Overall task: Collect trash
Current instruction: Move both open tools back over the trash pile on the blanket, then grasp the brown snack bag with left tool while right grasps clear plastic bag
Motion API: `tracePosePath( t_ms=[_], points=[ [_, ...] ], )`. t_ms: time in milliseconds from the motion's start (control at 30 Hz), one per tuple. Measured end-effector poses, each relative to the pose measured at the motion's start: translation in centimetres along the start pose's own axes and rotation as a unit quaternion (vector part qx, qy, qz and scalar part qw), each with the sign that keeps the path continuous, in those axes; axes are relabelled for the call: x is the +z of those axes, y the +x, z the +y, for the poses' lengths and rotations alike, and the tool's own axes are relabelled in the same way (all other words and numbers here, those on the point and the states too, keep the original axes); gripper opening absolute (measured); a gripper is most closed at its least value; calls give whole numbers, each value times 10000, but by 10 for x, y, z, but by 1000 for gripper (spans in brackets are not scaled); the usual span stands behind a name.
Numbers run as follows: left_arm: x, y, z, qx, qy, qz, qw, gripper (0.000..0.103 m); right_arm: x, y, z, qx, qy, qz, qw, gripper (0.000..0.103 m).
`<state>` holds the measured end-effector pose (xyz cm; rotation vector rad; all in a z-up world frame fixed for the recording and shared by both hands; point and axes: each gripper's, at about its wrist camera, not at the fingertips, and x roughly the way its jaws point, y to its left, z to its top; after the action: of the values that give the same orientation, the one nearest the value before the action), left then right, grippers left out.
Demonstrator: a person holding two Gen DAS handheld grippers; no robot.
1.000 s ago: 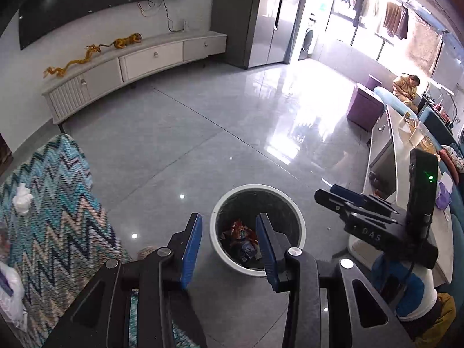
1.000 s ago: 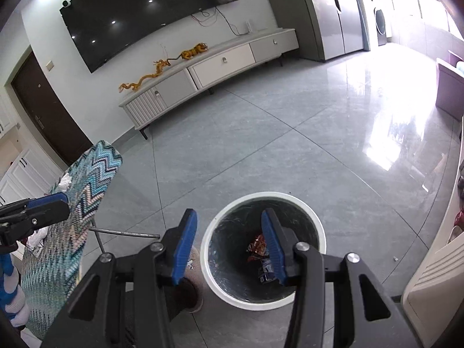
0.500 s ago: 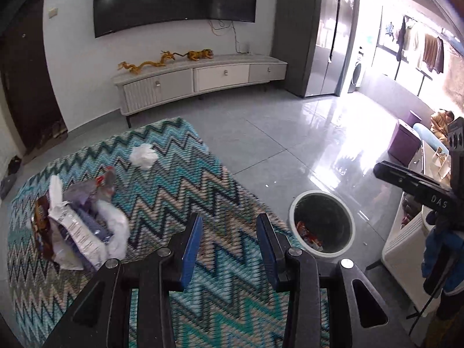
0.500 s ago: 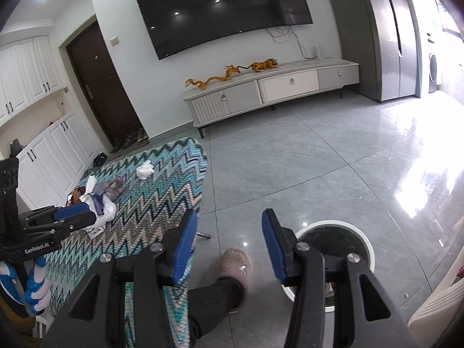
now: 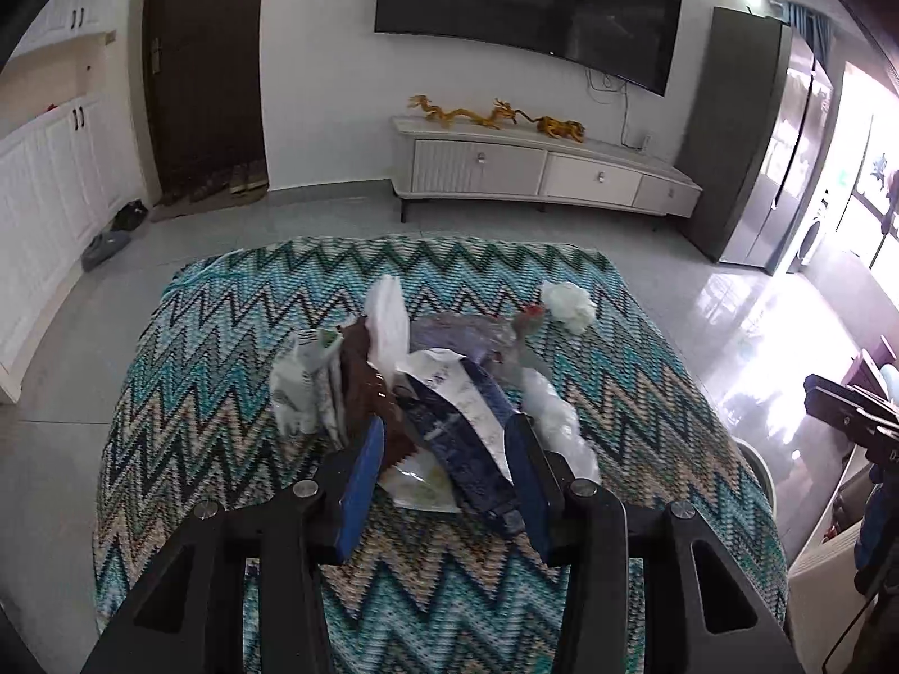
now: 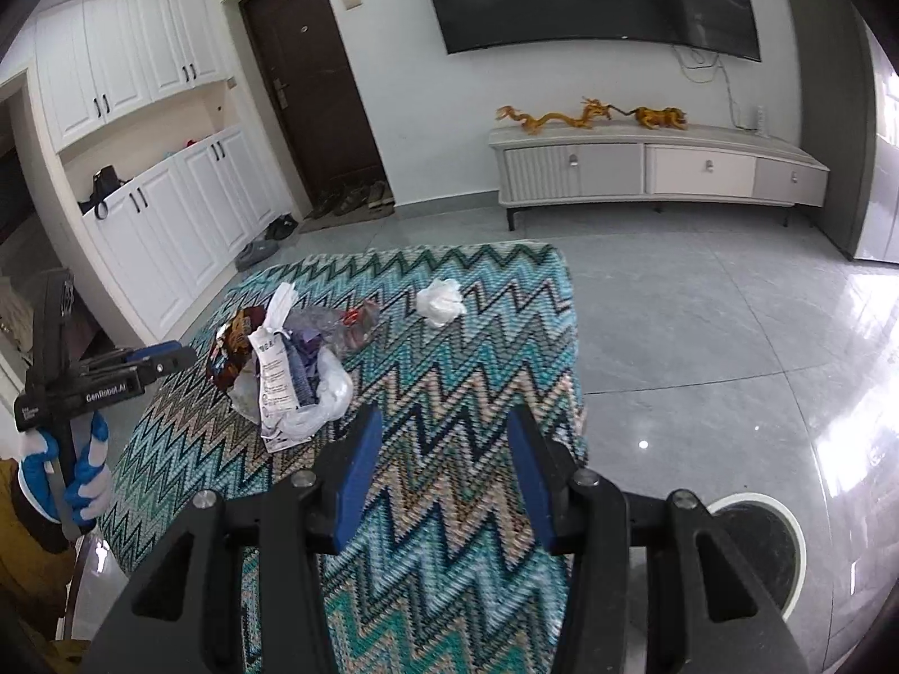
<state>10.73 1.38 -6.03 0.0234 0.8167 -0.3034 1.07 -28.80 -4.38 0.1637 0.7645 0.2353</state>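
A: What had changed?

B: Both views had been swung away from the trash bin [image 6: 756, 545] to the zigzag tabletop [image 5: 646, 393]. The left hand-held gripper [image 5: 444, 449] had just been opened a bit more, over the pile of wrappers [image 5: 427, 393]; nothing was squeezed.

A: And the right hand-held gripper [image 6: 441, 458]?

B: It was left open and empty. A white tissue ball [image 6: 441, 300] lay apart. More trash was likely to be picked next.
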Motion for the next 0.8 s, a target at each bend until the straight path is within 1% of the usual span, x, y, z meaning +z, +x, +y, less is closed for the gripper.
tracePosePath(
  t_ms=[100,200,367,400,433,467,533,633,733,767,800],
  points=[
    [5,13,15,69,-122,128,9998,42,8,43,22,320,-266,294,9987,45],
    [11,36,24,120,-226,323,9992,42,13,84,41,578,-455,544,9958,45],
    [13,65,30,157,-220,594,9979,42,21,139,56,866,-450,831,9918,45],
    [13,70,30,180,-214,644,9975,40,22,148,58,867,-444,874,9914,45],
    [12,75,31,183,-213,700,9972,35,23,156,58,870,-426,929,9910,45],
    [11,80,31,161,-221,751,9968,33,23,165,59,877,-388,990,9904,45],
    [7,83,30,149,-219,768,9967,25,20,179,57,926,-299,1103,9891,45],
    [1,81,30,165,-199,703,9972,16,16,193,55,977,-195,1229,9874,45],
    [-6,73,36,171,-316,593,9976,11,10,200,54,1080,-115,1257,9861,44],
    [-8,69,38,168,-374,561,9976,10,9,201,54,1108,-96,1264,9857,44],
    [-11,65,41,141,-438,531,9975,8,8,200,54,1139,-86,1262,9854,40]
  ],
)
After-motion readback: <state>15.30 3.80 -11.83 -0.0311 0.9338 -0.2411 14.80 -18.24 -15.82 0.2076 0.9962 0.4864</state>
